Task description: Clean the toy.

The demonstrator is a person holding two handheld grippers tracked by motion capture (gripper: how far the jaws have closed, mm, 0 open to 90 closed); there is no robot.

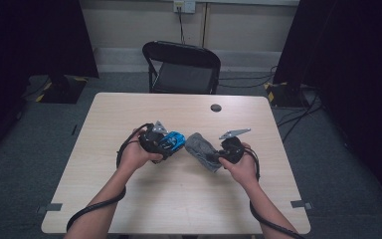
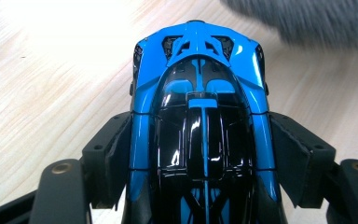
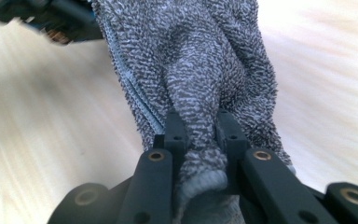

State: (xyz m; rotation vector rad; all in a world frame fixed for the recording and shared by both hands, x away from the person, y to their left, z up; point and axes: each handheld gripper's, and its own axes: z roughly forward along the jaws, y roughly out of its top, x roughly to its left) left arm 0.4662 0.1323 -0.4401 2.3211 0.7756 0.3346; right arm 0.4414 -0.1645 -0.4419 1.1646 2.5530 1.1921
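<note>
A blue and black toy car (image 2: 200,121) sits between the jaws of my left gripper (image 2: 200,154), whose pads press on both its sides. In the high view the toy car (image 1: 174,141) is held just above the middle of the table in the left gripper (image 1: 165,144). A grey knitted cloth (image 3: 200,70) is pinched between the jaws of my right gripper (image 3: 200,135). From above, the cloth (image 1: 200,149) hangs bunched from the right gripper (image 1: 218,155), a short way right of the car's nose.
The light wooden table (image 1: 179,199) has a round cable hole (image 1: 216,107) near its far edge. A black folding chair (image 1: 183,67) stands behind the table. Cables trail from both grippers over the near edge.
</note>
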